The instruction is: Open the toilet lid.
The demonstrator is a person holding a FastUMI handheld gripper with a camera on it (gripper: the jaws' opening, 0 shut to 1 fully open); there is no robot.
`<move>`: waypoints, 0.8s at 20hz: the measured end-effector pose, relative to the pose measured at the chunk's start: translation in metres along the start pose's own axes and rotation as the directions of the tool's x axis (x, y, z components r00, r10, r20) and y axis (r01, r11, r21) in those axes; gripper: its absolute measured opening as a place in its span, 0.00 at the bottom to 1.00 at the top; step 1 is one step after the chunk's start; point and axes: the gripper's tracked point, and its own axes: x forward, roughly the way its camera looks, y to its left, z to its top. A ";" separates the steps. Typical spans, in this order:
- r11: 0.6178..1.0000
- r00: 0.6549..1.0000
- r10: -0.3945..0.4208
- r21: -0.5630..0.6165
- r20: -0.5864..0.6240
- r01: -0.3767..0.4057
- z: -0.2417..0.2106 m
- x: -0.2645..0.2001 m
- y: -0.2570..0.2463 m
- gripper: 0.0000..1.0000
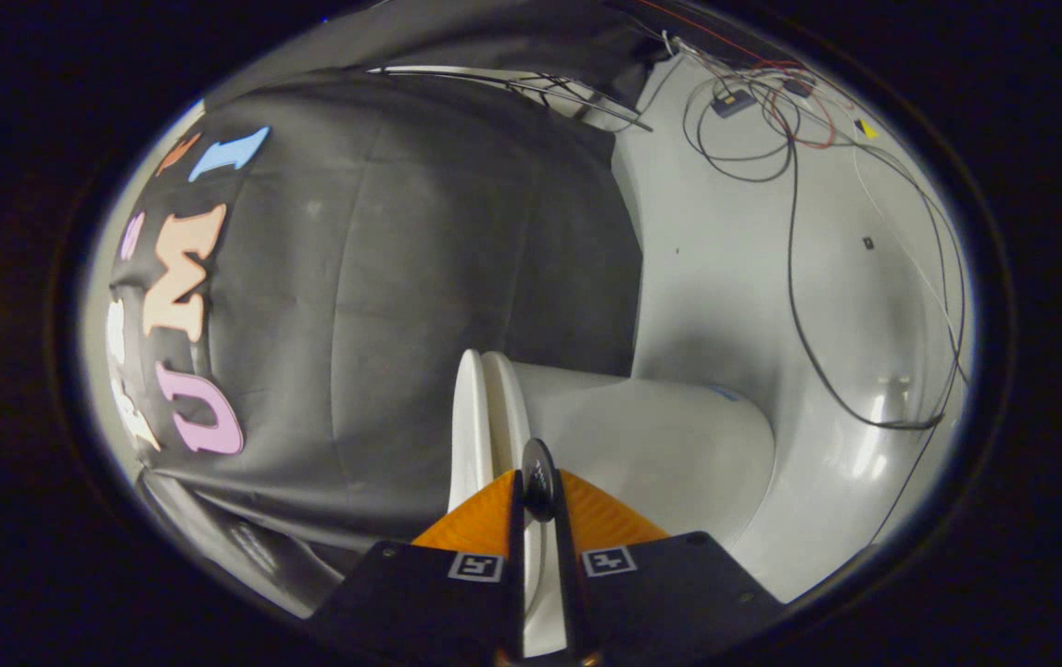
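Right, gripper (538, 491) nearly closed, fingers pinching small round dark pad (grip tab?) (538, 477) on toilet lid (474, 426) edge; white toilet bowl (661, 454) just beyond.

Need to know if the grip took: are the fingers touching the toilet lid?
Touching. In the gripper view the fingers sit closed on either side of the lid edge, no gap showing, near the toilet.

wall: black cloth (420, 278) | floor: glossy white (726, 278) | loose cables (790, 259)
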 end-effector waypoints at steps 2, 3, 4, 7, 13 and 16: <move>0.999 0.999 0.044 0.032 -0.002 -0.044 0.000 -0.001 -0.001 0.09; 0.996 0.998 0.068 0.050 0.002 -0.068 0.001 -0.002 0.000 0.06; 0.994 0.996 0.087 0.060 0.005 -0.087 0.001 -0.002 0.000 0.05; 0.996 0.996 0.087 0.004 0.014 -0.087 0.000 0.000 0.004 0.00; 0.989 1.000 0.008 -0.145 0.009 -0.007 -0.003 -0.003 0.027 0.00; 0.980 0.998 0.050 -0.193 0.031 -0.043 -0.005 -0.009 0.053 0.00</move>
